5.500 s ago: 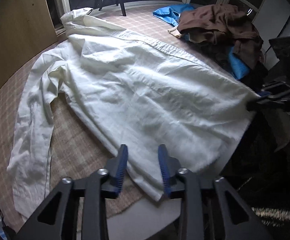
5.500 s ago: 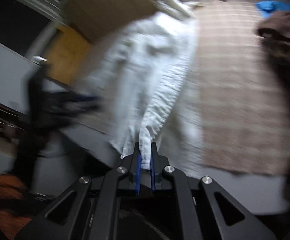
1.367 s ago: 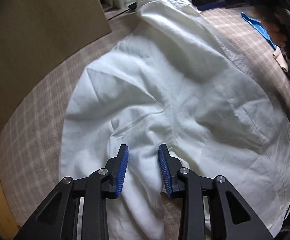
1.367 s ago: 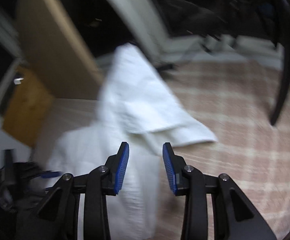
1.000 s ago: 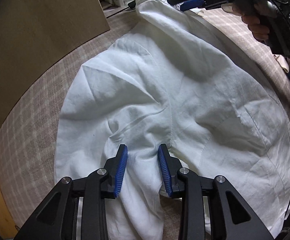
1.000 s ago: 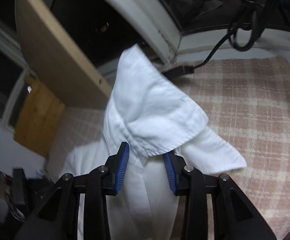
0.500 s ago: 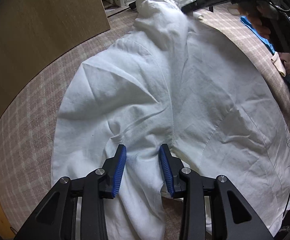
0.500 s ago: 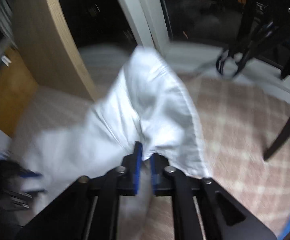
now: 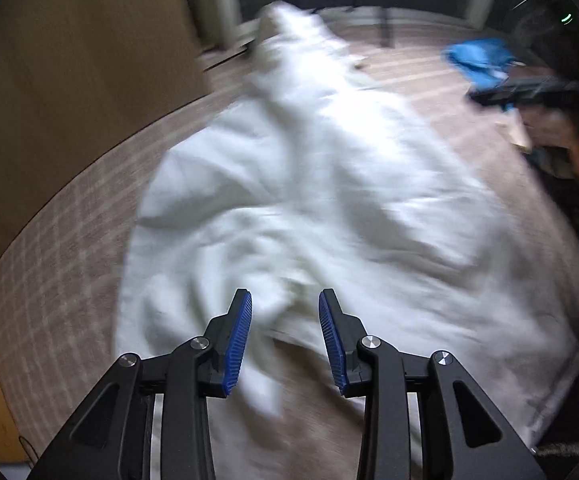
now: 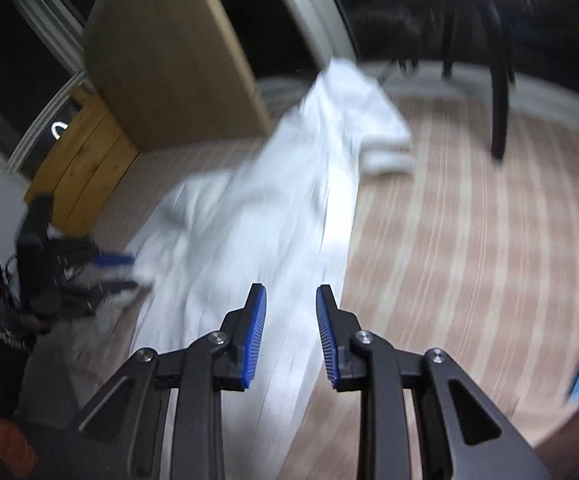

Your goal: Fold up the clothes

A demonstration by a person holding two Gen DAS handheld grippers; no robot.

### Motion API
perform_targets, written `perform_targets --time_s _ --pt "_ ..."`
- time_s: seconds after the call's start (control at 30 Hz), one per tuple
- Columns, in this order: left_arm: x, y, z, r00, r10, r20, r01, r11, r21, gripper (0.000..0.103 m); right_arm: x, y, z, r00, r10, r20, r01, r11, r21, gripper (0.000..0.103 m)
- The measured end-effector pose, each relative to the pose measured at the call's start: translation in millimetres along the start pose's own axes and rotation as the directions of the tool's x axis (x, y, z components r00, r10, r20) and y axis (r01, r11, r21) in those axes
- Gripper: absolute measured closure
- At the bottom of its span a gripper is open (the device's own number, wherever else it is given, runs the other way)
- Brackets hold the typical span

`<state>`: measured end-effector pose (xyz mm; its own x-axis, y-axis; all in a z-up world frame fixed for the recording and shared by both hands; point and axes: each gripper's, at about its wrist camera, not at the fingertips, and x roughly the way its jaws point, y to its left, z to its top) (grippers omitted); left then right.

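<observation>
A white shirt lies spread and crumpled on a checked cloth, and both views are blurred. My left gripper hangs over the shirt's near edge; its blue pads stand apart, with fabric below them and nothing pinched. In the right wrist view the shirt runs from a folded end far off towards me. My right gripper is above its near edge, jaws opening, with nothing between the pads. The left gripper shows at the shirt's left side. The right gripper shows dark at the far right.
A wooden board leans at the far left beside a window frame. A blue garment and a pile of brown clothes lie at the right. A dark chair leg stands on the checked cloth beyond the shirt.
Half a second ago my right gripper was shut on the shirt's far end; now it has let go and pulled back. The left gripper has risen slightly, and the shirt looks more rumpled.
</observation>
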<state>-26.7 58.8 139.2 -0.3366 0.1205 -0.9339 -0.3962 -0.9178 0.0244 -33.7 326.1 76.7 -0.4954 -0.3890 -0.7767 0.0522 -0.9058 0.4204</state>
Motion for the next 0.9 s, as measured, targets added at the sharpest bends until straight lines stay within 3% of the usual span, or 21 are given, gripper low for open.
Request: perform_targets --time_s 0.1,0.23,0.37,0.67,0.7,0.73,0.9 --pt "-7 -45 5 0.999 -0.051 0.018 0.05 0.996 0.072 0.07 16 -8 -26 0.999 -0.001 -0.039 0.002 0.999 0.04 0.077" --pt "-9 -83 25 0.991 -0.131 0.024 0.125 0.977 0.171 0.069 25 -12 -47 0.997 0.061 -0.055 -0.055 0.994 0.097 0.077" --pt "14 -105 39 0.982 -0.189 0.003 0.186 0.967 0.176 0.07 34 -14 -54 0.996 0.051 -0.073 -0.044 0.995 0.09 0.077" --pt "57 -119 36 0.983 -0.162 -0.084 0.175 0.968 0.182 0.07 45 2 -67 0.992 0.003 -0.127 -0.004 1.0 -0.007 0.078" --pt "58 -119 35 0.983 -0.163 -0.084 0.175 0.968 0.18 0.07 45 4 -67 0.991 0.007 -0.132 -0.009 1.0 -0.018 0.083" --pt "58 -119 35 0.984 -0.162 -0.077 0.174 0.968 0.183 0.07 44 7 -68 0.99 0.019 -0.14 -0.023 0.999 -0.03 0.101" --pt "55 -119 33 0.983 -0.166 -0.072 0.177 0.967 0.182 0.068 15 9 -70 0.994 0.026 -0.109 -0.033 0.998 -0.062 0.1"
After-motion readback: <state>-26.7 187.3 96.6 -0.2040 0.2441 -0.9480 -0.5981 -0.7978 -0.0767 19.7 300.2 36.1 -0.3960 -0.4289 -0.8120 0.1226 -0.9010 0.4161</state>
